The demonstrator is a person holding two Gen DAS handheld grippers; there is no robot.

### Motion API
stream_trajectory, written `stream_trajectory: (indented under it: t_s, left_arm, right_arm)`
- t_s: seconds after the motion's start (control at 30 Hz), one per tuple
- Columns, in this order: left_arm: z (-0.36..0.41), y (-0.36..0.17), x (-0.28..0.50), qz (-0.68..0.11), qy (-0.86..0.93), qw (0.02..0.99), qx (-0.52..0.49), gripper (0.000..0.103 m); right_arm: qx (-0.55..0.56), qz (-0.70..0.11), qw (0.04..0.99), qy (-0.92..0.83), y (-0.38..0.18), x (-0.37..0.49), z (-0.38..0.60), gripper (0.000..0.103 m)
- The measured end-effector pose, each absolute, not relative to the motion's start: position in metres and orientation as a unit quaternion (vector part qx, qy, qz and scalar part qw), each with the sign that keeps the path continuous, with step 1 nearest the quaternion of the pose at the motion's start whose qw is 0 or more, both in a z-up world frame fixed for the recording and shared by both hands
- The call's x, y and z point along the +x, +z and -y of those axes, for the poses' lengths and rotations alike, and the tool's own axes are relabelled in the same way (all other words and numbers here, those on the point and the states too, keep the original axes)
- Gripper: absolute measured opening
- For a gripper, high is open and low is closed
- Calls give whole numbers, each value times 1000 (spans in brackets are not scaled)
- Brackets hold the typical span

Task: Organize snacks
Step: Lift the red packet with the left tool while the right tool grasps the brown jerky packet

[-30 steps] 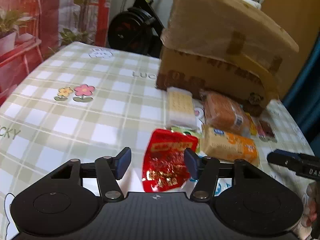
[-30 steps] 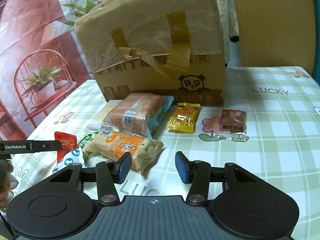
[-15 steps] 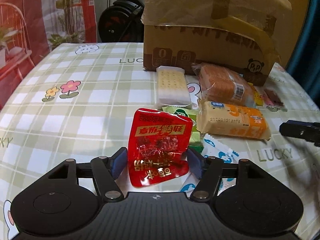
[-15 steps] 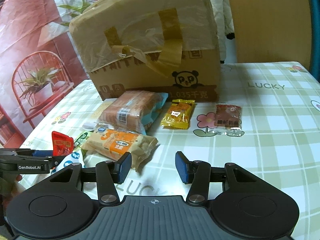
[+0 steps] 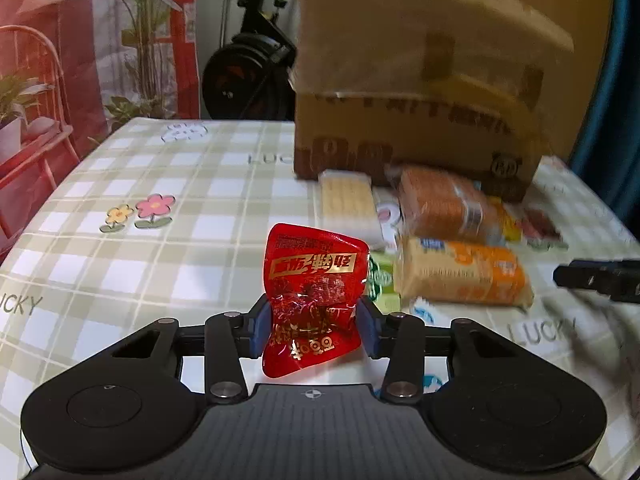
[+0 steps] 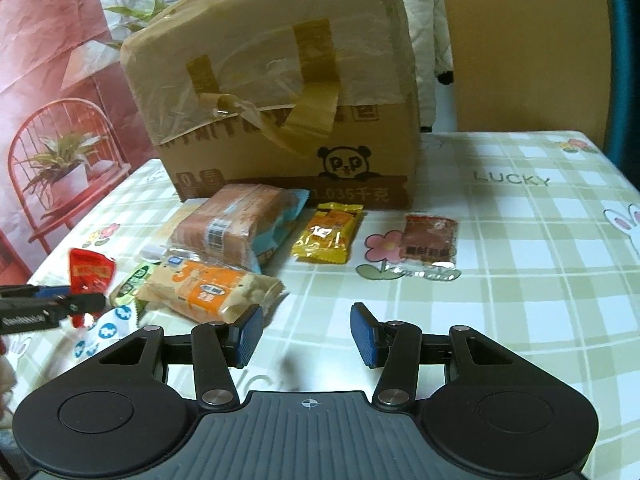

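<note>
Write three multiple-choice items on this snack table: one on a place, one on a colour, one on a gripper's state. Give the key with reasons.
1. Where does the yellow snack packet lie?
A. inside the box
B. on the tablecloth in front of the cardboard box
C. on a chair

2. What colour is the pouch between the left gripper pads?
A. red
B. blue
C. white

3. What is the right gripper doing?
A. gripping the bread
B. open, holding nothing
C. shut on a packet

Key: B, it lies on the cloth before the box; A, the red pouch crumples between the pads; B, bare cloth shows between its pads.

bare tablecloth (image 6: 520, 280) right of snacks; cardboard box (image 6: 280, 120) blocks behind.
</note>
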State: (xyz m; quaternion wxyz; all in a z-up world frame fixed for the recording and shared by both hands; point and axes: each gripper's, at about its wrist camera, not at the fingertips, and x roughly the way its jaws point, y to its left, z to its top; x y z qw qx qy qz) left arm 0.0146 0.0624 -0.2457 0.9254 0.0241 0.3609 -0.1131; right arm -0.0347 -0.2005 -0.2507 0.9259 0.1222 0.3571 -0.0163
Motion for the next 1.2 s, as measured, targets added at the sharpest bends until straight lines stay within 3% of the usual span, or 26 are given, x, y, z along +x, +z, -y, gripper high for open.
stream_trajectory:
  t_s: [0.53,1.0,1.2]
  left_arm:
    - [-73,-217,22,-321,-100,941,-36,46]
    - [-73,-214,27,-317,-91,943,-41,46]
    - [-73,-215,27,-320,-90,942,-41,46]
  right_arm:
    - [30,-333,937,-103,-259,2,238,46]
    - [50,-341,927,-150,-284,43,253,62]
    - [75,-327,933,-133,-284,36,261,62]
